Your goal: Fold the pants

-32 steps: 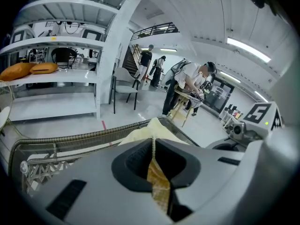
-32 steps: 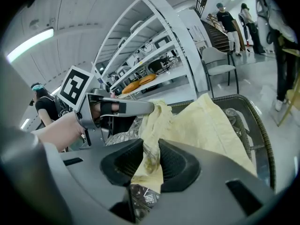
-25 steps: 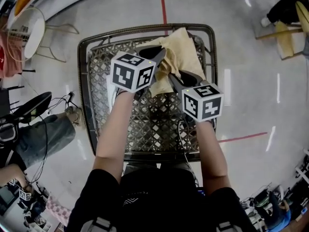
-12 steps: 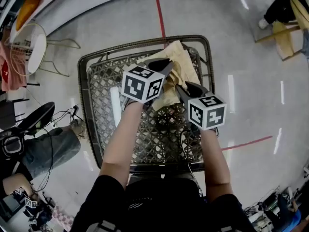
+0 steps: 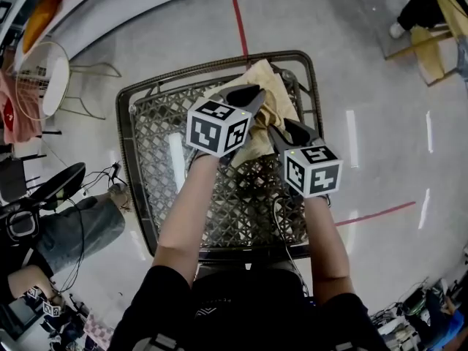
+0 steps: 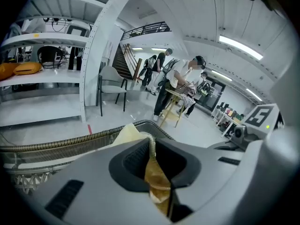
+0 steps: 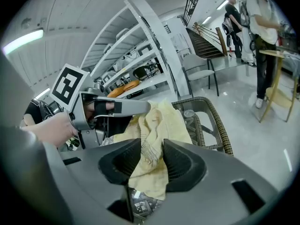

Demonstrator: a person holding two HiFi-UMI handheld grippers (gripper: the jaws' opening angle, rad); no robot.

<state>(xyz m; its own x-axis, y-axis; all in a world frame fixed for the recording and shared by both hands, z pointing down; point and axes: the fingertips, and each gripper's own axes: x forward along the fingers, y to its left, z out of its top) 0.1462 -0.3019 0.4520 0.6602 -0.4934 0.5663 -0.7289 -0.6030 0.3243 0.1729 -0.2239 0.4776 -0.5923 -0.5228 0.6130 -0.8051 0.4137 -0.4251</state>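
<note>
The pale yellow pants (image 5: 272, 86) lie bunched on the far right part of the woven wicker table (image 5: 219, 61). My left gripper (image 5: 252, 93) is shut on a thin fold of the pants (image 6: 127, 134); in the left gripper view (image 6: 151, 146) the fabric runs pinched between its pads. Just right of it, my right gripper (image 5: 276, 129) has its jaws opening. In the right gripper view (image 7: 149, 149) a loose bunch of the pants (image 7: 161, 125) hangs in the gap. The left gripper (image 7: 140, 108) sits close on its left.
A white round wire chair (image 5: 44, 64) stands far left. A person's jeans leg (image 5: 73, 221) and cables lie at the lower left. A wooden stool (image 5: 424, 50) is at the top right. Red tape (image 5: 238, 13) marks the floor beyond the table.
Both grippers have drifted a little rightward and nearer to me over the table, dragging the pants along. The pants look more bunched, and the right jaws stand wider.
</note>
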